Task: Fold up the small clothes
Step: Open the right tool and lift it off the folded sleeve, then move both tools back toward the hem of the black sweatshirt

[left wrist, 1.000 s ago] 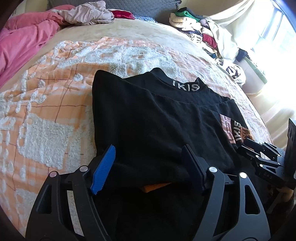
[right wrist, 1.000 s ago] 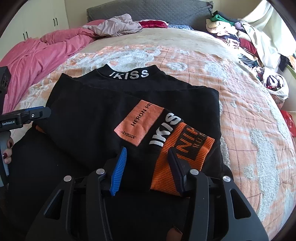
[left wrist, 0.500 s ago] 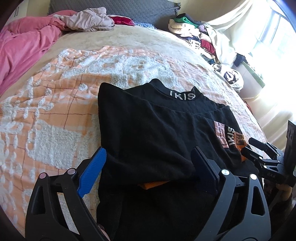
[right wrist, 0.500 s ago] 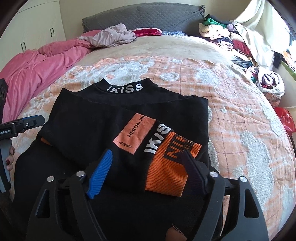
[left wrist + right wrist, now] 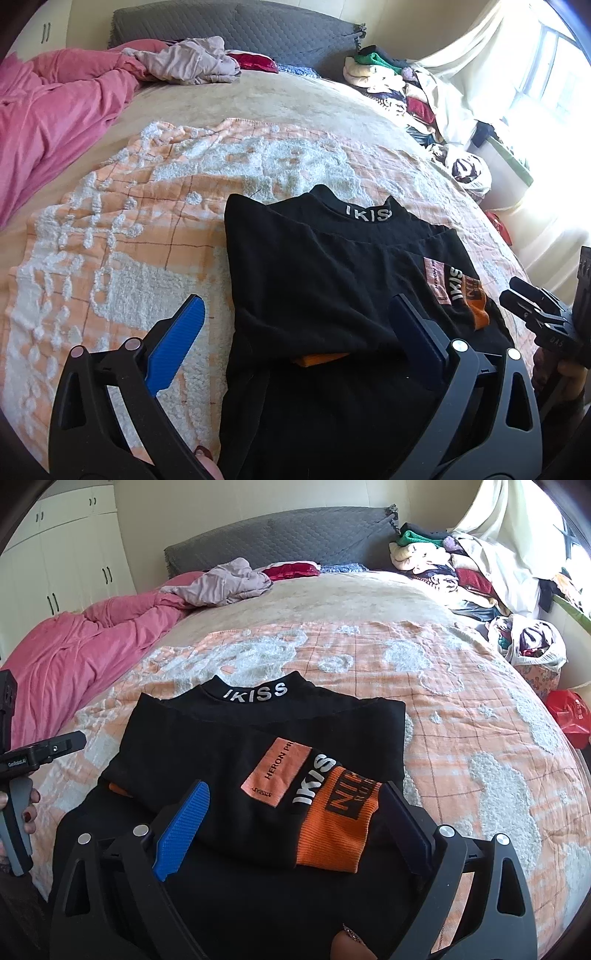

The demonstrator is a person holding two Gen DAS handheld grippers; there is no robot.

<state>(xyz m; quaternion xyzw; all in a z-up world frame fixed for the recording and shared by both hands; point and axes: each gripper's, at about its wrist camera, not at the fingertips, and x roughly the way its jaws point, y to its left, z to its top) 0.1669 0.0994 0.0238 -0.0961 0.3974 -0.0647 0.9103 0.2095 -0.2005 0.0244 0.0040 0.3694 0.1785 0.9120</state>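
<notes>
Garment: a black top is laid flat on the bed, its sleeves folded in across the body; the collar, lettered IKISS, is turned toward the headboard.
Sleeve detail: an orange ribbed cuff and a peach patch are seen on the folded sleeve nearest the right tongs; a second strip of orange shows under the fold in the left wrist view.
Bed cover: an orange-and-white tufted blanket is spread under the top, over a beige cover.
Left tongs: the left tongs are held over the near part of the top with the jaws spread wide and opening further; black fabric is seen in the gap between them, but neither pad is pressed on it. The blue pad stands over the blanket just beside the garment's edge.
Right tongs: the right tongs are held over the cuffed sleeve, jaws wide apart and opening; the cuff is framed between the pads and is gripped by neither.
Hands: fingers with dark nail polish are wrapped round the handle of the left tool, at the left edge of the right wrist view.
Surroundings: a pink duvet is bunched along one side of the bed, a pale crumpled garment lies near the grey headboard, and a heap of mixed clothes is piled at the far corner.
</notes>
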